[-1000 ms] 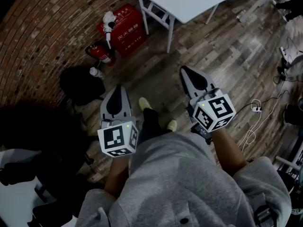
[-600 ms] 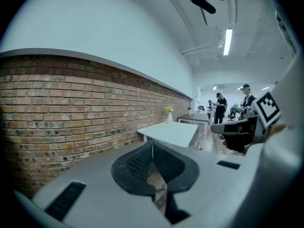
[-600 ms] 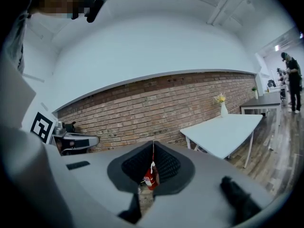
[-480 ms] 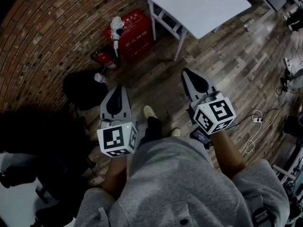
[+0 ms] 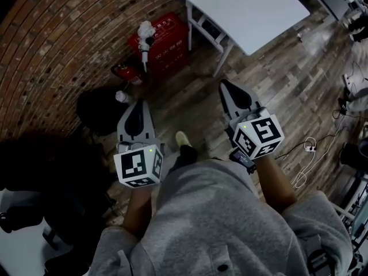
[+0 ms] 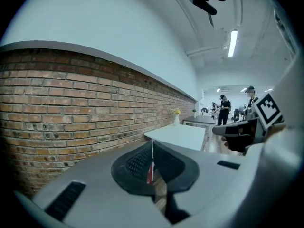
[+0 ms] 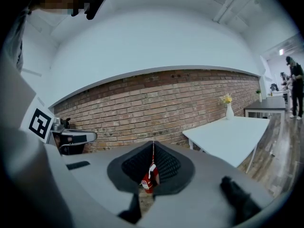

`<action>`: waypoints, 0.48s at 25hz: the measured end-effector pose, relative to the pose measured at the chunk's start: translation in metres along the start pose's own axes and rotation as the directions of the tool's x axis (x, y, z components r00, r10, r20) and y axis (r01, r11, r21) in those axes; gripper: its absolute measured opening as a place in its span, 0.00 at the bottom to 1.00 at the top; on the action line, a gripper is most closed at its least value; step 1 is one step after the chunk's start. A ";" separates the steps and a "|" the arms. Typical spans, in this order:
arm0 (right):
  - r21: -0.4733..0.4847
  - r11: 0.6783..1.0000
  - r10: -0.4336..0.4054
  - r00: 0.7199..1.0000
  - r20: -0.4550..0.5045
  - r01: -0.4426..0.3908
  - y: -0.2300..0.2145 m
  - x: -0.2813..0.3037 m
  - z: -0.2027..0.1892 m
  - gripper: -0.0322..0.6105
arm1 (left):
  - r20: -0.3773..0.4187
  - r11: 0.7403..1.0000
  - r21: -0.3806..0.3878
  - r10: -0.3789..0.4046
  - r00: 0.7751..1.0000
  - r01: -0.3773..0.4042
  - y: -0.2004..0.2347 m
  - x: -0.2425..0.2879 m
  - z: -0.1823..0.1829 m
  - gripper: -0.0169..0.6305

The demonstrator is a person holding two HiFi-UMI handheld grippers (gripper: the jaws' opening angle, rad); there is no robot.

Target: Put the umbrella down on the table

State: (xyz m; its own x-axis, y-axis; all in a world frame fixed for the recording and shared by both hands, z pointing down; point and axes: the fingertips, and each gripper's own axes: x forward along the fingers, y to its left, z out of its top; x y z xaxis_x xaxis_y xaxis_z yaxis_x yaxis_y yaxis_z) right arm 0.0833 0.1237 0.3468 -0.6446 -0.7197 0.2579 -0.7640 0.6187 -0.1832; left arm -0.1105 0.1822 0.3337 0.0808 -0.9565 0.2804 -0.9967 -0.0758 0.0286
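Observation:
No umbrella shows in any view. My left gripper (image 5: 137, 103) and right gripper (image 5: 225, 84) are held out side by side over the wooden floor, both shut with nothing between the jaws. In the left gripper view the jaws (image 6: 152, 142) meet along a thin seam, and the right gripper's jaws (image 7: 153, 144) do the same. The white table (image 5: 247, 7) stands ahead and to the right by the brick wall; it also shows as a bare top in the left gripper view (image 6: 178, 134) and the right gripper view (image 7: 232, 132).
A red box (image 5: 164, 39) and a fire extinguisher (image 5: 127, 71) stand against the brick wall (image 5: 52, 45). A black bag (image 5: 100, 108) lies at the left. Cables (image 5: 307, 154) trail on the floor at the right. A vase with yellow flowers (image 7: 229, 109) and people (image 6: 223, 108) are farther back.
The person has walked forward. The table and the red box have come closer and slid down in the head view. Both grippers stay shut and empty.

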 end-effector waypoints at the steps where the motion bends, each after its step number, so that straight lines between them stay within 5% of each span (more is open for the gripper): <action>1: -0.007 1.000 -0.002 1.000 -0.002 0.002 0.002 0.005 0.001 0.09 | 0.001 1.000 -0.002 0.003 1.000 -0.003 0.006 0.001 0.001 0.05; 12: -0.038 0.999 0.008 1.000 -0.006 -0.008 0.022 0.051 0.012 0.09 | 0.007 1.000 -0.013 0.004 1.000 -0.004 0.049 0.017 0.007 0.05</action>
State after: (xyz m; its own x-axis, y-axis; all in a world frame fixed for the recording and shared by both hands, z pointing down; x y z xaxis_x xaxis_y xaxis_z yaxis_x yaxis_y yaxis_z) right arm 0.0338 0.0967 0.3441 -0.6507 -0.7126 0.2622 -0.7569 0.6363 -0.1491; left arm -0.1583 0.1601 0.3337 0.0766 -0.9588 0.2737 -0.9969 -0.0682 0.0399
